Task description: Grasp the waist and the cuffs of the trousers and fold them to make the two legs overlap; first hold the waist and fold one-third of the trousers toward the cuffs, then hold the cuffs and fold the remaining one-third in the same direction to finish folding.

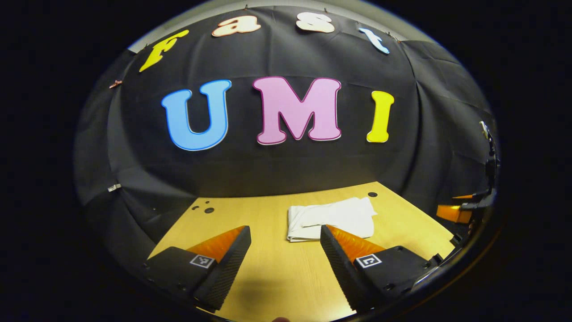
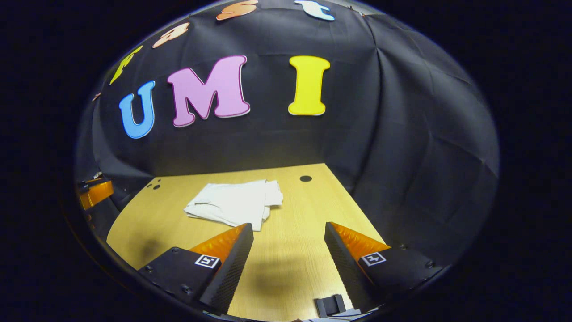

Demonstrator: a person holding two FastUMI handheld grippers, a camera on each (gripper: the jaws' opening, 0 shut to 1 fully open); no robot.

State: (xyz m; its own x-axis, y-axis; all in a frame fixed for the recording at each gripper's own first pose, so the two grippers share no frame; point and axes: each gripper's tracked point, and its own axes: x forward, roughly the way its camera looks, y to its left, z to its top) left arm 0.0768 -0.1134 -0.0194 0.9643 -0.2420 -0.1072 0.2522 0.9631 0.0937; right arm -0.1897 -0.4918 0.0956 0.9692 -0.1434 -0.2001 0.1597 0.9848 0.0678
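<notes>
I see the white trousers (image 1: 330,218) folded into a compact bundle, lying on the wooden table (image 1: 277,273) toward its far edge. My left tongs (image 1: 285,239) hover spread apart just short of the bundle, gripping nothing; my right tongs (image 2: 289,236) hang released too, beside the bundle's corner

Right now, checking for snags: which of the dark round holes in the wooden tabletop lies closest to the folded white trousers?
The single dark hole near the table's far right corner, just beyond the folded white trousers; the cluster of small holes sits well off to the left.
</notes>
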